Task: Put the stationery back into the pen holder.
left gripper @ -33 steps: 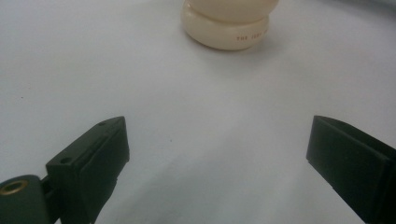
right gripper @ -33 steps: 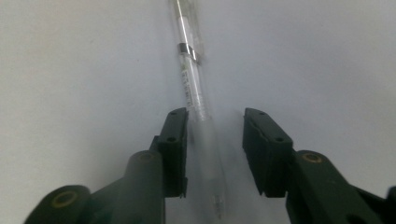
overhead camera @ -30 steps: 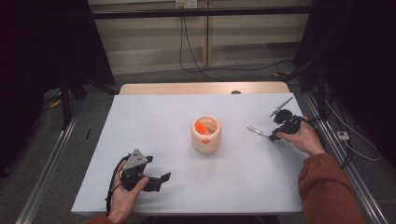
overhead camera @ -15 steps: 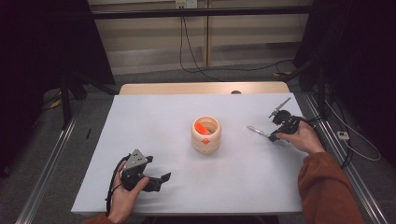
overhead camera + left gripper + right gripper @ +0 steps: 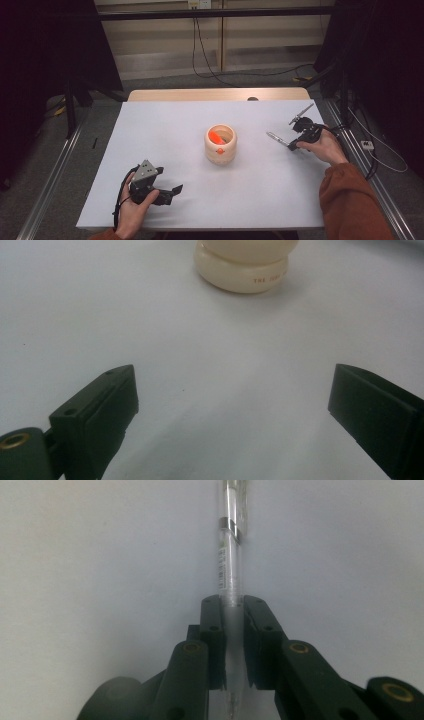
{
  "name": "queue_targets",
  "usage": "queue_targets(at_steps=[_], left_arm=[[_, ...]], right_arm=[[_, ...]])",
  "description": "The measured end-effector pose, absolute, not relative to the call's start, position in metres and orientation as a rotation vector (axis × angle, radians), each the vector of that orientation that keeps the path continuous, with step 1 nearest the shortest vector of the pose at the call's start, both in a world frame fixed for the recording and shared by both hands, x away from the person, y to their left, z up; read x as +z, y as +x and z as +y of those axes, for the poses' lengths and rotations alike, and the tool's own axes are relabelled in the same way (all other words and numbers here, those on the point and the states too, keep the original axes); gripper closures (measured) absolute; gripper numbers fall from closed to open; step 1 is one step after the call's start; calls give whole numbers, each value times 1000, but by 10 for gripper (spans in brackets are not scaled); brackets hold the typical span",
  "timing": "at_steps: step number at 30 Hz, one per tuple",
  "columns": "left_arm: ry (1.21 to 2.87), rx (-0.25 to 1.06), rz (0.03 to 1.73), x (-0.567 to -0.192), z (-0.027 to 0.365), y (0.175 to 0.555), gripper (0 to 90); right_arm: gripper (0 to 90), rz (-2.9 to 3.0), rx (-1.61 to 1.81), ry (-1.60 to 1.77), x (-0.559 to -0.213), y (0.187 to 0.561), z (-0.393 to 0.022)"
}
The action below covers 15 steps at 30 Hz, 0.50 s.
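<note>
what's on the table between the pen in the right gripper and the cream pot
Nothing: in the high view the white table is bare between the pen, held in the right gripper, and the cream pot with an orange thing inside.

There were two grippers: the left gripper (image 5: 172, 192) lay near the front-left of the cup (image 5: 220, 145), and the right gripper (image 5: 291, 145) sat to the right of the cup. One cup stood on one table (image 5: 165, 125). One orange thing (image 5: 217, 137) lay inside the cup. One pen (image 5: 229, 575) was right of the cup, clamped in the right gripper.
</note>
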<state>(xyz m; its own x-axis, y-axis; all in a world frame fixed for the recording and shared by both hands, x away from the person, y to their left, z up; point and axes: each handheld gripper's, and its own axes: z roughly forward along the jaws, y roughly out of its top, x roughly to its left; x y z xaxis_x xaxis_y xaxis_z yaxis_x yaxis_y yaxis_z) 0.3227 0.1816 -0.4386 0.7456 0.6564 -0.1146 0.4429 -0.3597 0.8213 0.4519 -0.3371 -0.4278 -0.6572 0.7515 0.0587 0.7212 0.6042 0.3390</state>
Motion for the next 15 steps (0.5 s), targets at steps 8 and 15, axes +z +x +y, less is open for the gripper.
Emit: queue_targets(at_steps=[8,15], left_arm=[[2008,291,829,-438,182,322,58],[2010,292,827,-439,182,323,58]], right_arm=[[802,2708,565,1244,-420,448,-339],[802,2695,612,1244,-414,444,-342]])
